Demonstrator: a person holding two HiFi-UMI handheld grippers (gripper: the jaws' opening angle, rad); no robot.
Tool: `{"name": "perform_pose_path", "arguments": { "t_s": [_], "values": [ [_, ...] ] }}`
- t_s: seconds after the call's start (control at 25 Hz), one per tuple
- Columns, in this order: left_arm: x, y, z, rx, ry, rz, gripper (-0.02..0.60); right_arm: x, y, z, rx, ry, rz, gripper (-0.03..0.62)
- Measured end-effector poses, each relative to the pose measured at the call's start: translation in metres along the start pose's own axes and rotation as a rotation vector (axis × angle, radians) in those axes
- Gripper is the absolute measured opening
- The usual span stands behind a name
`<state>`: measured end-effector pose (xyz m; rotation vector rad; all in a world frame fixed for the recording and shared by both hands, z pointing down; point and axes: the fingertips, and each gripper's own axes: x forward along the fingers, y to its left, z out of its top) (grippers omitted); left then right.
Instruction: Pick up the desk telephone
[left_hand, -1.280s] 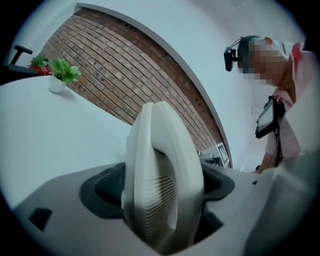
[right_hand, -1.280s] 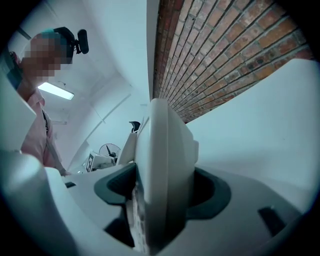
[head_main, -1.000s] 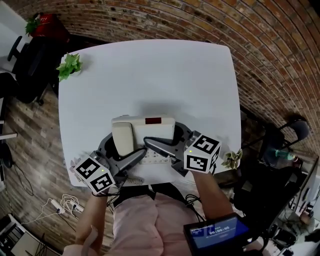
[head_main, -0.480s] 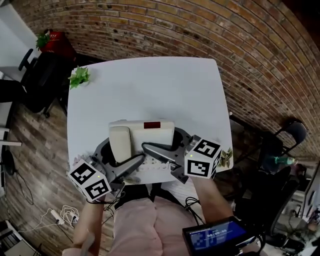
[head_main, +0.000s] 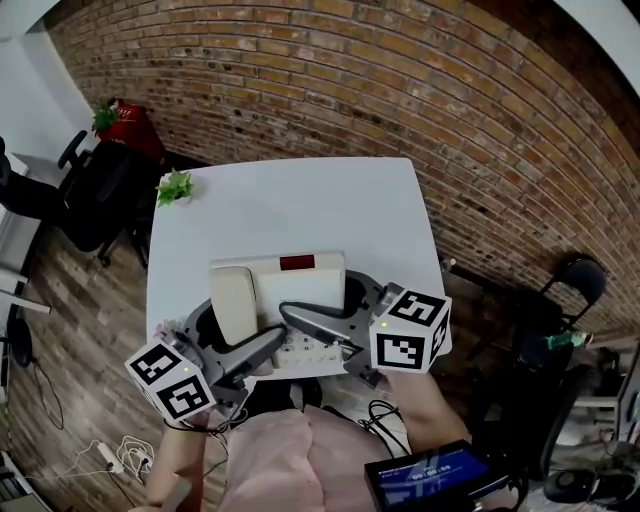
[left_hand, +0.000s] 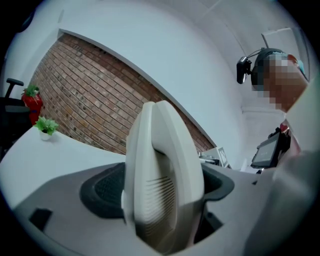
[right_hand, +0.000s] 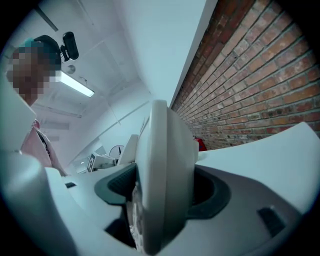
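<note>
Clamping desk telephone (head_main: 297, 282) — left claw (head_main: 233, 337), right claw (head_main: 343, 308) (opposite ends).

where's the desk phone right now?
Head view, lower centre: desk telephone clamped between left gripper and right gripper, over the white table's near edge.

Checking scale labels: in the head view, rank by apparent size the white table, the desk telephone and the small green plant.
1. white table, clearly largest.
2. desk telephone; it sits nearest the camera, so its apparent size is somewhat inflated.
3. green plant, smallest; it is also farthest, so it looks shrunken.
</note>
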<state>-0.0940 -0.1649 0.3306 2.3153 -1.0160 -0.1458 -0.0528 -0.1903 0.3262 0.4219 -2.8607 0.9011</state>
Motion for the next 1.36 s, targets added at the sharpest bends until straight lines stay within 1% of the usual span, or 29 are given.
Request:
{"name": "perform_pose_path", "arguments": {
  "t_s": [0.28,0.52,0.88,1.36],
  "values": [
    [-0.011,-0.031,0.024,0.047,-0.024,0.004,0.443,-0.014,0.029,0.024,-0.038,-0.031,0.024,0.305],
    [-0.01,-0.043,0.027,0.053,-0.038,0.0,0.443,-0.024,0.037,0.032,-0.063,-0.036,0.03,0.301],
    [-0.007,-0.045,0.024,0.051,-0.025,0.0,0.443,-0.028,0.035,0.03,-0.057,-0.039,0.023,0.302],
    [0.003,-0.039,0.022,0.041,-0.012,-0.001,0.443,-0.028,0.024,0.03,-0.049,-0.045,0.021,0.302]
  ]
}}
